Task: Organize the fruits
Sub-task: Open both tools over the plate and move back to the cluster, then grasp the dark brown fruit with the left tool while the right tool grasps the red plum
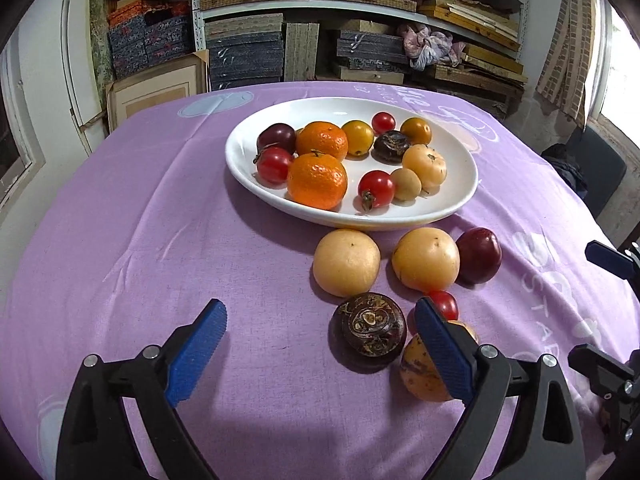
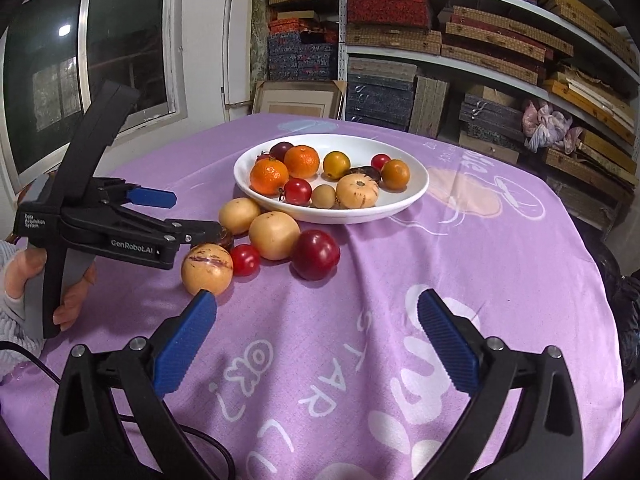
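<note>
A white plate [image 1: 248, 148] [image 2: 416, 184] holds several fruits: two oranges, red tomatoes, yellow and dark ones. On the purple cloth in front of it lie two tan round fruits [image 1: 346, 262] [image 1: 425, 258], a dark red plum [image 1: 479, 255] [image 2: 315, 254], a small red tomato [image 1: 445, 304] [image 2: 245, 259], a dark brown fruit [image 1: 372, 326] and a spotted yellow fruit [image 1: 420, 368] [image 2: 207, 269]. My left gripper [image 1: 320, 344] [image 2: 192, 216] is open, empty, with the dark brown fruit between its fingers. My right gripper [image 2: 316, 332] is open and empty, just short of the loose fruits.
The purple printed tablecloth [image 1: 120, 240] covers the table. Shelves stacked with boxes [image 1: 320, 20] stand behind it. A window [image 2: 80, 60] is at the left in the right wrist view. A dark chair [image 1: 592, 168] stands at the table's right.
</note>
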{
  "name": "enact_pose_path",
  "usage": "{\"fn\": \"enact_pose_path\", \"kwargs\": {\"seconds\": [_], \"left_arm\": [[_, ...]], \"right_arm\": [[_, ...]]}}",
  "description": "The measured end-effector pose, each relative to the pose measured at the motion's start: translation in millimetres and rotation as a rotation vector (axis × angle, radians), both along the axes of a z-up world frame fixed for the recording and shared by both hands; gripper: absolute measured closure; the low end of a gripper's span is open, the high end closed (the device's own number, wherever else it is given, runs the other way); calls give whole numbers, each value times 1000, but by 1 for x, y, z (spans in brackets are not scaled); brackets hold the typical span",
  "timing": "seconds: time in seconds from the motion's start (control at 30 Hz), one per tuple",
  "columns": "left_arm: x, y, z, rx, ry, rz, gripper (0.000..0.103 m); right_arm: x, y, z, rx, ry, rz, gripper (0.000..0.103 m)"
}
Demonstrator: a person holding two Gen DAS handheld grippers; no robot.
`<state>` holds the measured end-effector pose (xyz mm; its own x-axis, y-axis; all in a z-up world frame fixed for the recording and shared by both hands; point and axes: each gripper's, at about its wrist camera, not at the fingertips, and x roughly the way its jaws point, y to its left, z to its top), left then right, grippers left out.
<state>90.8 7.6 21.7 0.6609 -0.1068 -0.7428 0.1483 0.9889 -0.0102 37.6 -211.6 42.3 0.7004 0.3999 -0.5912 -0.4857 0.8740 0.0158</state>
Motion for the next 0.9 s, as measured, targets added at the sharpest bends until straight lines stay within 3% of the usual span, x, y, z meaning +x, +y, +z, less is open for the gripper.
{"fn": "enact_pose_path", "kwargs": {"seconds": [0.27, 0.47, 0.63, 0.9], "left_arm": [[9, 5, -15, 76, 51, 33, 3], [-2, 35, -13, 195, 8, 136, 3], [-4, 68, -10, 103, 22, 190, 3], [-9, 51, -4, 59, -22, 75, 3]], "right_arm": [[18, -15, -3, 73, 94, -31, 4], [19, -16, -3, 84, 100, -37, 4], [18, -15, -3, 78, 95, -30, 4], [18, -14, -3, 74, 94, -28, 4]]}}
